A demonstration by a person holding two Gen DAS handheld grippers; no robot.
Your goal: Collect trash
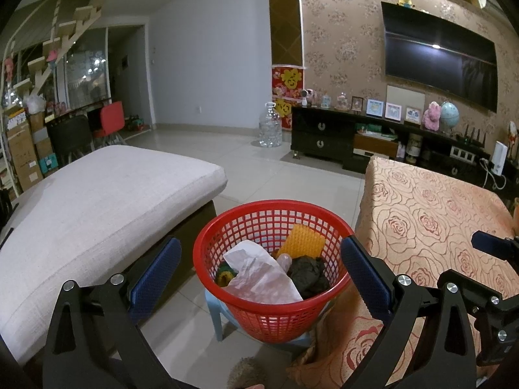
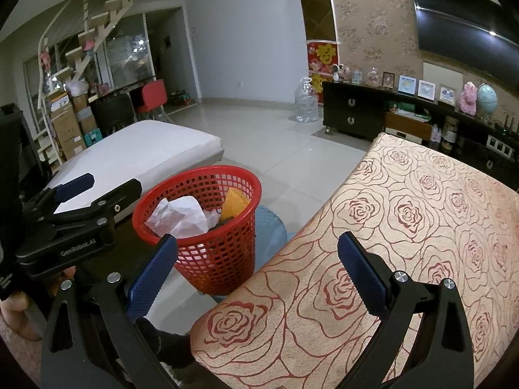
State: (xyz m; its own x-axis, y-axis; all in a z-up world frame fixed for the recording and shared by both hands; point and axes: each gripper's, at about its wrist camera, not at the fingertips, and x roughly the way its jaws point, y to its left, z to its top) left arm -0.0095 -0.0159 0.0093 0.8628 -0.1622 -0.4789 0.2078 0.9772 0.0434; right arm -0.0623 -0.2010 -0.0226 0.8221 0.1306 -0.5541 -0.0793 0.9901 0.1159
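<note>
Both tools gape wide and empty, the left tool (image 1: 261,270) above the red basket (image 1: 207,243) of trash on a blue stool (image 1: 214,311), left of the table (image 2: 421,227) under the right tool (image 2: 258,267).

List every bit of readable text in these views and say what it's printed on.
"GenRobot.AI": white lettering on the black body of the left gripper, seen from the right wrist view.
Yellow characters on the red wall decoration: too blurred to read.
Cardboard boxes by the stairs: any labels too small to read.
Nothing else is legible.
</note>
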